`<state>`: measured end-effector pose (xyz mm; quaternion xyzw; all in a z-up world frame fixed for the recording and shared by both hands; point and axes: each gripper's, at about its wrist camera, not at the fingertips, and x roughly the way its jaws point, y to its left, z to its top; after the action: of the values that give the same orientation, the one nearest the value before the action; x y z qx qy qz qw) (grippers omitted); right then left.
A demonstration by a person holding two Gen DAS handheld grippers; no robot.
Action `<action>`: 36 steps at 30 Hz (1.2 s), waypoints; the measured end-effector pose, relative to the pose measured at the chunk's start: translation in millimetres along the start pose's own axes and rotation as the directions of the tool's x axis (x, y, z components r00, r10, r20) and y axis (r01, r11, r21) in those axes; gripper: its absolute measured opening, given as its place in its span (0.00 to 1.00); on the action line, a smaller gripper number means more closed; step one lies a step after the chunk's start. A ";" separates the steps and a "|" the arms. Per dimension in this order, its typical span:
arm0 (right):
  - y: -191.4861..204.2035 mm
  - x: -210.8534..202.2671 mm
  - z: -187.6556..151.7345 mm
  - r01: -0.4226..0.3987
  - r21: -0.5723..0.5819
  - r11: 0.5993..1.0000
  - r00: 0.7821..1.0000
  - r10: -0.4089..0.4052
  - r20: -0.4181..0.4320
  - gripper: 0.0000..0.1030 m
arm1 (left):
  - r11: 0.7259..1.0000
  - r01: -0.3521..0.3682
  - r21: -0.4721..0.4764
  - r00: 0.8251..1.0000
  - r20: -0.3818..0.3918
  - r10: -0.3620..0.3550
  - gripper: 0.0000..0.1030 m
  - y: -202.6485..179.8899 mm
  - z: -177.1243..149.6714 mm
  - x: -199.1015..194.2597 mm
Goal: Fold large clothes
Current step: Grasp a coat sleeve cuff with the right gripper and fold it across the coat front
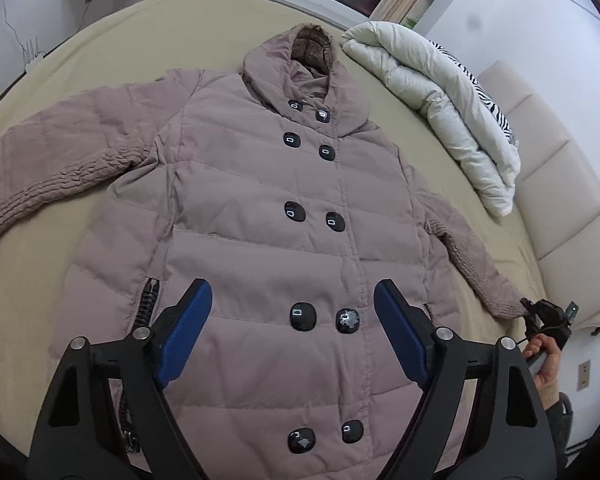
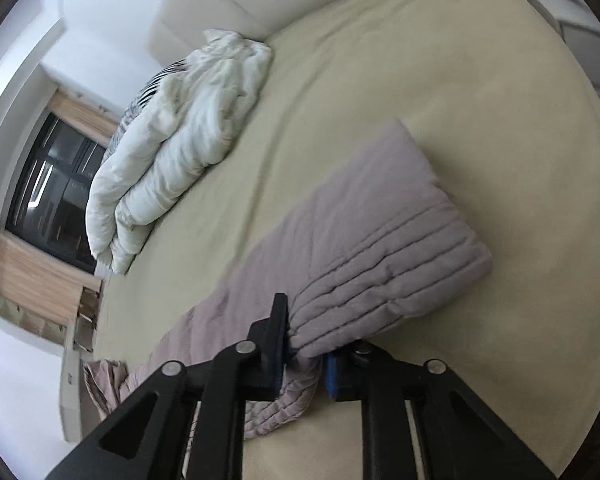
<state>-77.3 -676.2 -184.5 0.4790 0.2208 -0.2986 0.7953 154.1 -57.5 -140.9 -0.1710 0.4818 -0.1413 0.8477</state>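
Note:
A mauve quilted hooded coat (image 1: 260,208) with black buttons lies face up and spread out on the beige bed (image 1: 40,264). My left gripper (image 1: 292,332) is open and empty, hovering above the coat's lower front. My right gripper (image 2: 306,354) is shut on the cuff end of the coat's right-hand sleeve (image 2: 364,240); it also shows in the left wrist view (image 1: 540,312) at the sleeve tip. The other sleeve (image 1: 52,160) lies stretched out to the left.
A folded white duvet (image 1: 440,112) with a zebra-striped cushion (image 1: 496,108) lies at the bed's far right, also in the right wrist view (image 2: 172,140). A padded cream headboard (image 1: 560,200) runs along the right. A dark window (image 2: 52,192) is behind.

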 end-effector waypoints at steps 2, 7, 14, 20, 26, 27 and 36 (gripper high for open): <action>50.8 -4.5 -5.2 -0.029 -0.147 0.989 0.999 0.032 0.019 0.14 | 0.999 0.036 -0.021 0.999 0.002 -0.036 0.80 2.8 5.3 1.5; 205.7 -20.0 -80.5 -0.152 -0.616 0.773 0.985 0.173 -0.027 0.13 | 0.988 0.123 -0.097 0.992 0.053 -0.118 0.80 19.7 28.1 0.5; 318.3 12.2 -249.6 -0.265 -0.880 0.395 0.963 0.162 -0.217 0.13 | 0.939 0.250 -0.237 0.968 0.054 -0.244 0.81 56.5 61.0 18.0; 313.9 28.8 -333.0 -0.274 -0.927 0.257 0.962 0.077 -0.263 0.13 | 0.871 0.342 -0.352 0.925 -0.037 -0.378 0.90 63.6 99.4 82.1; 313.7 29.1 -361.1 -0.260 -0.954 0.151 0.966 0.051 -0.255 0.14 | 0.834 0.379 -0.401 0.874 -0.141 -0.465 0.90 42.9 127.1 144.8; 315.9 30.2 -363.2 -0.258 -0.955 0.144 0.966 0.050 -0.253 0.14 | 0.830 0.384 -0.405 0.864 -0.161 -0.478 0.90 39.0 131.4 153.8; 322.2 42.3 -365.1 -0.324 -0.939 0.119 0.946 0.052 -0.320 0.49 | 0.843 0.343 -0.414 0.813 -0.318 -0.487 0.31 17.4 142.7 228.9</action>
<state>150.8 -244.2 -170.4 -0.1041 0.3805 0.0734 0.9160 392.3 -112.4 -256.0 -0.3823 0.6160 -0.2738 0.6320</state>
